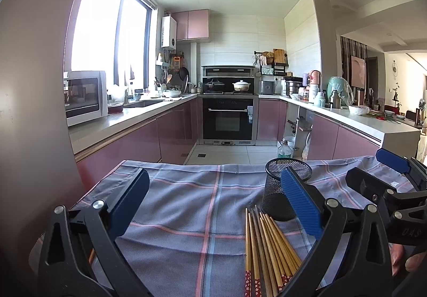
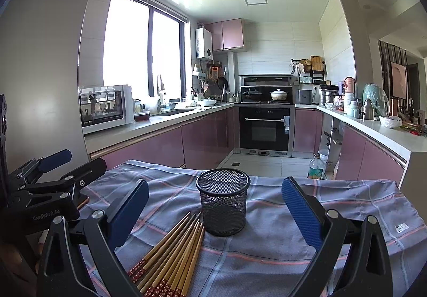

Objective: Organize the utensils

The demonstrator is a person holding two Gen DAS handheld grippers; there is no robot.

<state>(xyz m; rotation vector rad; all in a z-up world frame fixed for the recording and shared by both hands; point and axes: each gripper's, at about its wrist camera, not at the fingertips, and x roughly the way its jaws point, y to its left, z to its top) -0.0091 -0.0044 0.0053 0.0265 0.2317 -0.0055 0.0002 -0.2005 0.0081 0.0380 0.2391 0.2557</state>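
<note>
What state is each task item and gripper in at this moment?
Left gripper: open, holding nothing.
Right gripper: open, holding nothing.
Mesh cup: upright on the cloth, looks empty.
Chopsticks: lying bundled on the cloth, tips near the cup's base.
Plaid cloth: spread flat, slightly wrinkled.

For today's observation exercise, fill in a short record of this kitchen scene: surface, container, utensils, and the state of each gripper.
surface: checked blue-grey cloth covering the table
container: black mesh cup, upright, nothing visible inside
utensils: bundle of wooden chopsticks with red patterned ends, lying flat on the cloth, tips pointing at the cup's base
left gripper: open, holding nothing
right gripper: open, holding nothing, cup between its fingers in view
task progress: no chopstick in the cup yet
</note>
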